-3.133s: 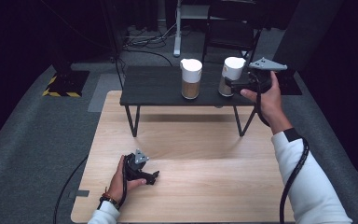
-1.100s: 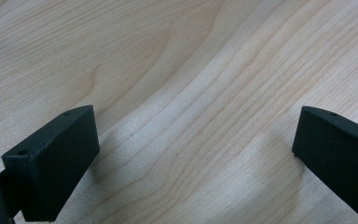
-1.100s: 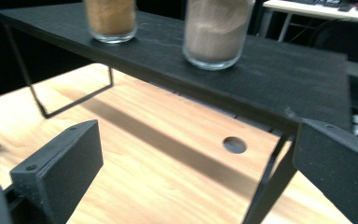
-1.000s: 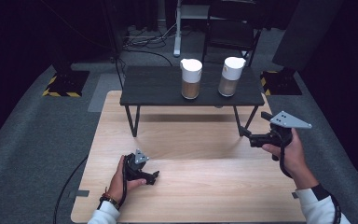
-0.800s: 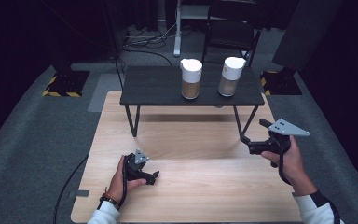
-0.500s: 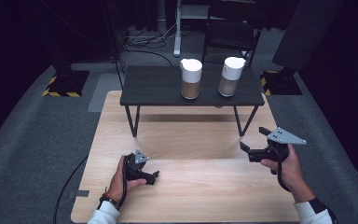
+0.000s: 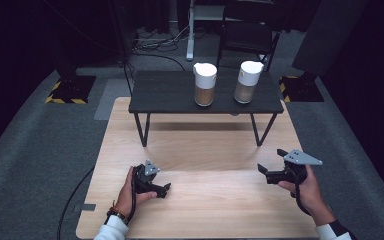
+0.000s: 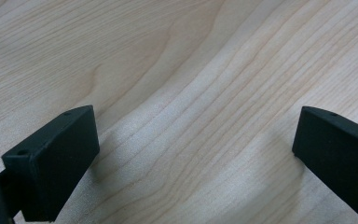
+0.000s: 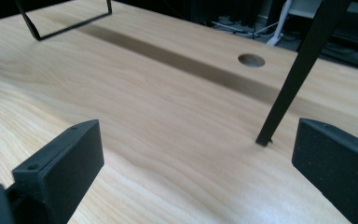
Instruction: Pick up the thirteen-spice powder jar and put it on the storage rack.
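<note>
At the near edge of the wooden table (image 7: 205, 210), the person's left hand (image 7: 128, 192) lies low on the boards, fingers curled over the left gripper (image 7: 161, 189), which rests flat against the wood and points toward the right. In the left gripper view its jaws stand wide apart (bare wood grain fills the gap between them) and hold nothing.

On the other side, the right hand (image 7: 307, 189) comes in from the bottom corner with the wrist bent up, carrying the right gripper (image 7: 271, 164) just above the table, its grey plate on top and its jaws aimed left and slightly forward. The right gripper view shows these jaws wide as well, with nothing between them; a thin black leg (image 9: 298, 70) of the small dark table (image 7: 165, 92) stands on the wood just ahead of the right-hand jaw.

Farther back, that small table stands across the far half of the wooden one. On it sit two white-lidded jars, the left jar (image 7: 204, 84) and the right jar (image 7: 247, 82), upright and near each other, well apart from both grippers.
</note>
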A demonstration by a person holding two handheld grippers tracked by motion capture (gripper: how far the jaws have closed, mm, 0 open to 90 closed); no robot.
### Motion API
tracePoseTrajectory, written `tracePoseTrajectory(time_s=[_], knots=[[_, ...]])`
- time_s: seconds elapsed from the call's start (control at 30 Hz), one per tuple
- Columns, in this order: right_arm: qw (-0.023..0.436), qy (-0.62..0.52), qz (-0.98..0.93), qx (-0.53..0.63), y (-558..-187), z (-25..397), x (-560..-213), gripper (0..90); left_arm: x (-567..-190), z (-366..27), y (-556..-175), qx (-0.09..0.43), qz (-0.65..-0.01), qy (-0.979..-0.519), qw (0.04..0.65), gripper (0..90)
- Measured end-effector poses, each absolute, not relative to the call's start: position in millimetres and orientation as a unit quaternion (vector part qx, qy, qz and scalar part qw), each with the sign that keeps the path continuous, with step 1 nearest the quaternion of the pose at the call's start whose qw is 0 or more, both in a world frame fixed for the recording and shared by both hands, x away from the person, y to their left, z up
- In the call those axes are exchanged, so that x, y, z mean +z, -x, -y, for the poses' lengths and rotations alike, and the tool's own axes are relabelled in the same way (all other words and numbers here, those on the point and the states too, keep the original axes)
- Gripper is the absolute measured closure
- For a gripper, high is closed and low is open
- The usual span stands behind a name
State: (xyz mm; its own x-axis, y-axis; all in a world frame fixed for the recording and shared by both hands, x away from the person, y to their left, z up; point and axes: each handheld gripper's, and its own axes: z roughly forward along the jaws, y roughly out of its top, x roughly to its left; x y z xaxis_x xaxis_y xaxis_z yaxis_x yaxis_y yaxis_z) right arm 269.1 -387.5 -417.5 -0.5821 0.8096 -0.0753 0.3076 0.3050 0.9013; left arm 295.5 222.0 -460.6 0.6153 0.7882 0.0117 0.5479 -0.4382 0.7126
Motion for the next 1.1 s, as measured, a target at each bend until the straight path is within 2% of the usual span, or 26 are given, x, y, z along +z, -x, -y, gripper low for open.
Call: tracePoseTrajectory(time_s=[0.57,1.1], knots=[[0.243,-0.378,-0.786,0.425,-267,387,-446,2.0,-461,-222,-296,0.174,-0.402,-0.83,0.345,0.4],[0.221,-0.389,-0.796,0.407,-272,386,-456,2.2,-461,-222,-296,0.174,-0.402,-0.83,0.345,0.4]])
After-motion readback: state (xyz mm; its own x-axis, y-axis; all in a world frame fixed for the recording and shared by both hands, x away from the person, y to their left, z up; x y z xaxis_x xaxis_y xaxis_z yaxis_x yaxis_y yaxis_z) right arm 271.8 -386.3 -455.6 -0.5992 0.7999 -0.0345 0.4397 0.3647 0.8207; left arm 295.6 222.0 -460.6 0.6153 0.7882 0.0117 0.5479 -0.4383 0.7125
